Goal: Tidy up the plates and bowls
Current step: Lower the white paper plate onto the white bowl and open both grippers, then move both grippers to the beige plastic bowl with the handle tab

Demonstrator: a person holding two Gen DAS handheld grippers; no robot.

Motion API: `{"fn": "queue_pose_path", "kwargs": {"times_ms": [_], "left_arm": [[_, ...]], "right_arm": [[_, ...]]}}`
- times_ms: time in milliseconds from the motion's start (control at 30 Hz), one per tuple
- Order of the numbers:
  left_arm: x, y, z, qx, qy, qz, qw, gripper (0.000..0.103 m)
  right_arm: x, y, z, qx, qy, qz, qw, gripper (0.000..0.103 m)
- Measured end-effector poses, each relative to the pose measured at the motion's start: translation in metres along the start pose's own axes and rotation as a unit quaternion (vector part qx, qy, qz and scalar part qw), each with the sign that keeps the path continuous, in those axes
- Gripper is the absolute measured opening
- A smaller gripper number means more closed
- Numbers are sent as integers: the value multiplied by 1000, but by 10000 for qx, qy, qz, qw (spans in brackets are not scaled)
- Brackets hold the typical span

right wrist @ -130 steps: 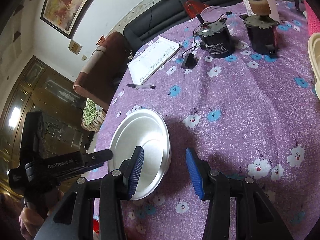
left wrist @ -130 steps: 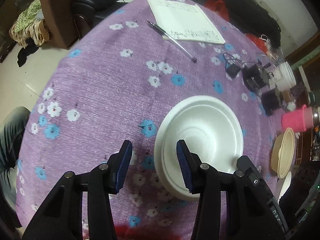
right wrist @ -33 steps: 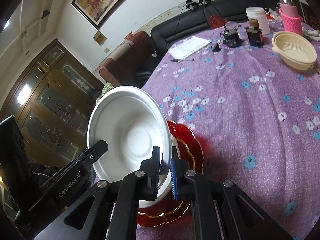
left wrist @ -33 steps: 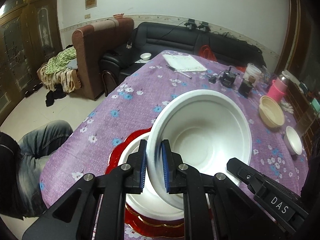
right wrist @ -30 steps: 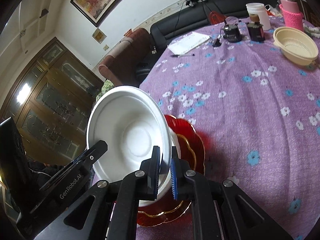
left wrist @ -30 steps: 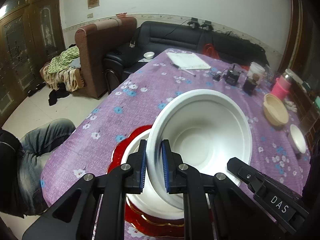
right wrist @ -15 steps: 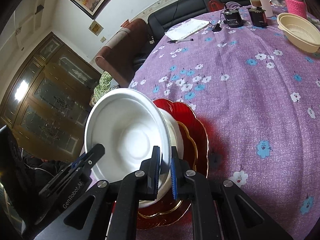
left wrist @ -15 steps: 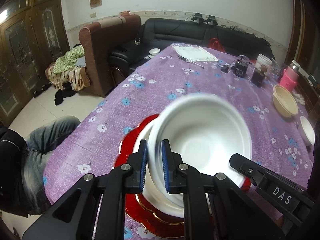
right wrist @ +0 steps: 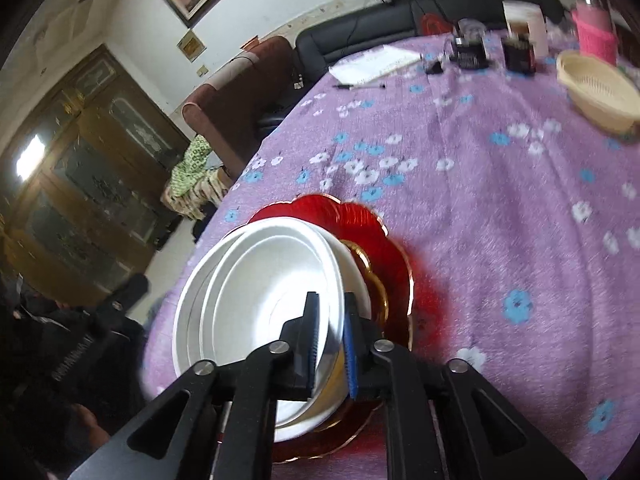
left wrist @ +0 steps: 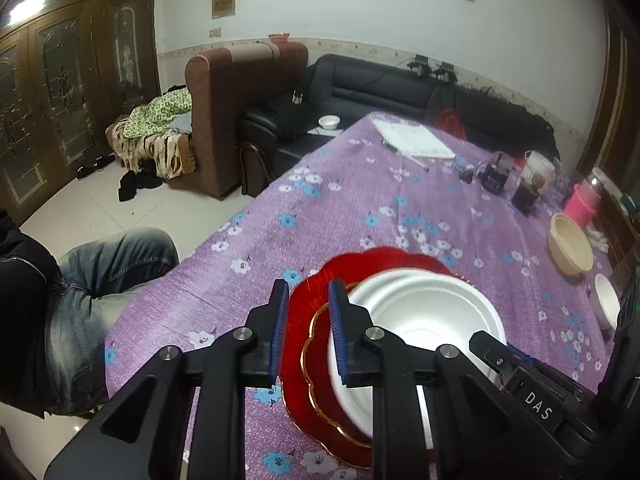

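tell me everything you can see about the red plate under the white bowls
The red plate is glossy, translucent-looking, with a scalloped rim and a gold-edged inner ring. It lies flat on the purple floral tablecloth near the table's edge. Stacked white bowls sit in it, covering its middle. No gripper pad visibly touches the plate itself.

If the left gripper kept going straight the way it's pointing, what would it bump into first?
Probably the red plate: the left gripper is opening its jaws right above that plate's scalloped rim, just beside the white bowl. Depth is hard to judge.
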State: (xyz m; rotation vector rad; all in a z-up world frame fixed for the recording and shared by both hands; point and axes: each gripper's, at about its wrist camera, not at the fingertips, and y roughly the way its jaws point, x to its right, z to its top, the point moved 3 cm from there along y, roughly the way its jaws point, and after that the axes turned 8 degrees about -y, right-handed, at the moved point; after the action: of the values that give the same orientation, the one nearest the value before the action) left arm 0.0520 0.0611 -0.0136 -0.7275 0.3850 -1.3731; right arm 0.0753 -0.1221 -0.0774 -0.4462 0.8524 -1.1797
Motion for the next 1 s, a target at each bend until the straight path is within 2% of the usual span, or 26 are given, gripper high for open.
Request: {"fn": "queue_pose_path", "kwargs": {"times_ms": [33,100,133,200,300,467,633,833,1000], "left_arm": [[2,-3,1,41,12,-23,10000,18],[9,-10,1,102,81,-103,9999,18],[14,-12,1,111,129,-170,9997,18],[22,-15,-2,99,188,-250,9995,18],[30,-19,-4,109,294,-262,9992,18],[47,-24,-5,124,399,-316,9986,18],[92,-30,-21,-13,900,-549,9944,18],[164,-29,-46,-386,1521,-989,9827,18],[224,-7,-52,-856,1404,-1240,9786,18]], "right_arm": [[0,-5,1,72,-30,-12,10000,30],[3,-15,4,231,29,45,9997,37],[5,-20,6,321,69,70,9994,47],[7,-25,9,387,102,149,9991,58],[8,-25,8,311,116,409,9986,58],[23,-56,13,1028,137,524,9932,58],[55,-76,13,1407,141,-72,9899,58],[120,-99,3,1562,470,-546,9851,58],[183,-115,2,1533,803,-792,9817,58]]}}
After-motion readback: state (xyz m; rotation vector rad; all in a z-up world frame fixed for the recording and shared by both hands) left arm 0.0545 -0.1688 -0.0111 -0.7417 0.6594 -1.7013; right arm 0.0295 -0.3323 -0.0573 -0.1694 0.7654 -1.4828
